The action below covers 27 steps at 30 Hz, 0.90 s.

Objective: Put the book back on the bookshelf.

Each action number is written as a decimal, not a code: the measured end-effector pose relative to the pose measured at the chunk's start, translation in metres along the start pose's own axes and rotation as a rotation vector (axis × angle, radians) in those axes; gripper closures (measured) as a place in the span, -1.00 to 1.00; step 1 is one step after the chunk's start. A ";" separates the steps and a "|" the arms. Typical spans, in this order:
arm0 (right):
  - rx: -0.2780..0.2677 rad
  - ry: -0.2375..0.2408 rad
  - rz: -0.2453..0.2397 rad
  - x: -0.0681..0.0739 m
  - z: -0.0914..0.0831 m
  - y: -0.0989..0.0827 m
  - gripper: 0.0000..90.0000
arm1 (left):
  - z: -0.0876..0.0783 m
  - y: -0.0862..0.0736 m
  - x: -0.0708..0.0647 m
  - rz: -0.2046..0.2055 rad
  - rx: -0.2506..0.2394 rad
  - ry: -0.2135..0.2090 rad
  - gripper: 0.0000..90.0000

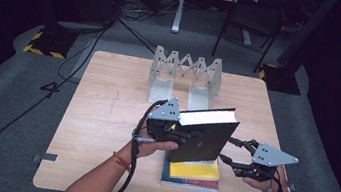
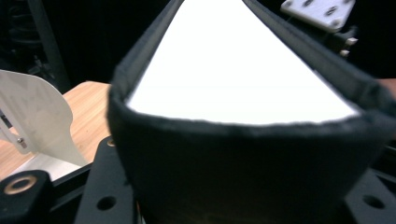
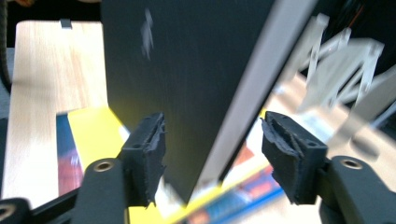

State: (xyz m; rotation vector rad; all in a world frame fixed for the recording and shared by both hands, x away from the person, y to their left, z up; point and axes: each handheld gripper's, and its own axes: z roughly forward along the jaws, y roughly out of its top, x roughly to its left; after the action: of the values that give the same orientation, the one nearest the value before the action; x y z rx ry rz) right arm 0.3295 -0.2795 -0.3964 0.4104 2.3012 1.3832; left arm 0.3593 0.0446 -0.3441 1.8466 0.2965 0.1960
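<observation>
The left tool (image 1: 179, 133) is clamping the spine end of a black hardcover book (image 1: 205, 139), its jaws closing in on the cover from both sides, and is holding the volume tilted up above the desk (image 1: 105, 117). In the left gripper view the book's rounded, cloth-like black spine (image 2: 243, 163) is filling the space between the jaws, with the smooth white page block (image 2: 238, 60) fanning away behind it. The right tool (image 1: 235, 158) is standing with its jaws spread just off the book's lower right corner; in the right gripper view its two worn, ragged foam pads (image 3: 152, 151) are flanking the book's edge with a gap on the right side, pressing on nothing. The book's matte cover is rising over a small stack: a bright yellow book (image 1: 194, 170) lying flat on a blue and red glossy book (image 1: 190, 182), both near the desk's front edge. Farther back, a white expanding book rack (image 1: 185, 75) of flat, zigzag-linked plastic plates is standing near the far edge. The desk is a square of pale wood-grain board with rounded corners. It is sitting on grey carpet in a dark room, where black cables (image 1: 31, 101) are trailing across the floor, yellow-and-black striped bases (image 1: 44, 43) are flanking it, and a dark chair (image 1: 252, 21) is standing behind.
</observation>
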 end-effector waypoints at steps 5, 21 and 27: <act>0.105 -0.092 0.104 -0.018 -0.014 -0.034 -0.14 | 0.000 0.001 -0.001 -0.035 -0.003 0.043 0.15; 0.210 -0.184 0.230 -0.042 -0.008 -0.065 -0.20 | -0.004 0.023 -0.003 -0.028 0.019 0.168 0.16; 0.234 -0.174 0.230 -0.041 -0.003 -0.065 -0.21 | -0.019 0.020 0.008 -0.055 0.025 0.249 0.16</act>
State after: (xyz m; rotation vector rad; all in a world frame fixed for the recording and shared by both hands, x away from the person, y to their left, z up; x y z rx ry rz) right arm 0.3610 -0.3307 -0.4448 0.8569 2.3320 1.1271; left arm 0.3633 0.0592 -0.3191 1.8373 0.5235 0.3867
